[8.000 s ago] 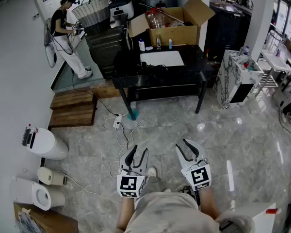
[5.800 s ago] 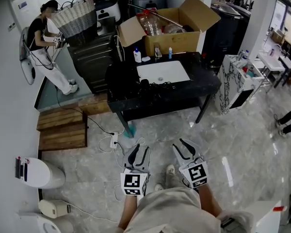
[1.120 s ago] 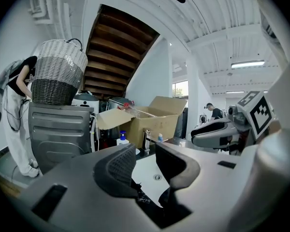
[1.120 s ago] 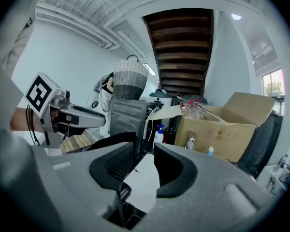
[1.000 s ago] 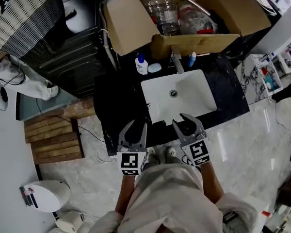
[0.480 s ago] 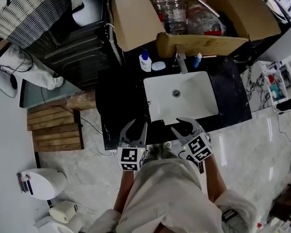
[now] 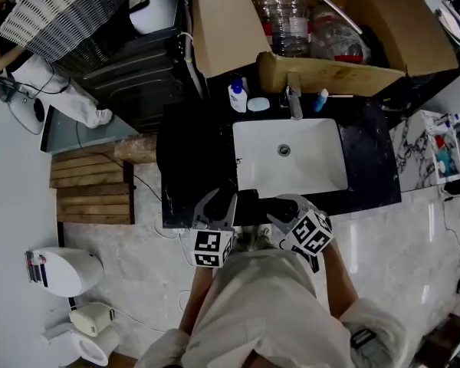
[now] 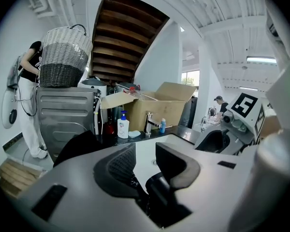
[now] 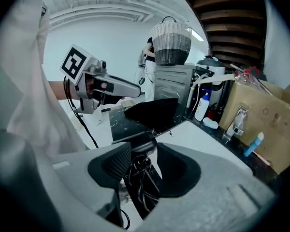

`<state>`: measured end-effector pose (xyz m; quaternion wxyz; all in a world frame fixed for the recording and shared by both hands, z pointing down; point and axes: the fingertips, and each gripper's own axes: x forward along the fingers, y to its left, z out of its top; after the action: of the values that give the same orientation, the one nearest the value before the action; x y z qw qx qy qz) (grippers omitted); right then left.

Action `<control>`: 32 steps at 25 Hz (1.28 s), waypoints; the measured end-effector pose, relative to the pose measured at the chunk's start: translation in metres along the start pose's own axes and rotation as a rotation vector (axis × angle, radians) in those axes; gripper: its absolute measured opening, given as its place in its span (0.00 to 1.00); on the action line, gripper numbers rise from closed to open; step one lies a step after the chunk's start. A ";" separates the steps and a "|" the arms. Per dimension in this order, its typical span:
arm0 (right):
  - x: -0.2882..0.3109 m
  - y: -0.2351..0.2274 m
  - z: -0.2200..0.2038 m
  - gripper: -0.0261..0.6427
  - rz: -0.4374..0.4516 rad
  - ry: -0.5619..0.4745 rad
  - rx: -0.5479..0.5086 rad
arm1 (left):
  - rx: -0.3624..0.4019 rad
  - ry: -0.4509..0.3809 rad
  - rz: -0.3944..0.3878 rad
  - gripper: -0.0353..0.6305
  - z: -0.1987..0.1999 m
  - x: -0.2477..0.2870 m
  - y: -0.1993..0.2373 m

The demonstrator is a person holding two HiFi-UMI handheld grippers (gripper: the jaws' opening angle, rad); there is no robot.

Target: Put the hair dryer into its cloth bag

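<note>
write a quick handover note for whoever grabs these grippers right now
Left gripper: jaws open, nothing gripped, just above the hair dryer at the front edge of the counter.
Right gripper: jaws have just been opening and are open now. The dryer's coiled cord shows in the gap, but the pads are not pressing on it.
Cloth bag: dark, lying on the counter to the left of the sink.
Done: both grippers are at the dryer, nothing packed.
Left: grip the dryer, open the bag, put the dryer and cord inside.
</note>
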<state>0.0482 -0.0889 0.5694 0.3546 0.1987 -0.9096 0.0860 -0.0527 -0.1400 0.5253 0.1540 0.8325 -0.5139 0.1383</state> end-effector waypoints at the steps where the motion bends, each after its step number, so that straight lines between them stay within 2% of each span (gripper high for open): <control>1: 0.001 0.003 -0.002 0.27 0.017 0.010 -0.016 | -0.001 0.003 0.005 0.24 -0.001 0.000 -0.002; 7: 0.011 0.012 -0.019 0.35 0.114 0.086 -0.116 | 0.001 0.007 0.038 0.24 0.000 0.000 -0.007; 18: 0.028 0.015 -0.053 0.46 0.213 0.198 -0.250 | -0.008 0.007 0.111 0.24 -0.001 0.000 -0.013; 32: 0.058 0.013 -0.083 0.48 0.293 0.219 -0.368 | -0.025 0.039 0.218 0.24 -0.007 -0.002 -0.018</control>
<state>0.0544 -0.0702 0.6696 0.4649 -0.0136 -0.8852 -0.0097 -0.0375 -0.1278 0.5289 0.1584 0.7670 -0.5999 0.1637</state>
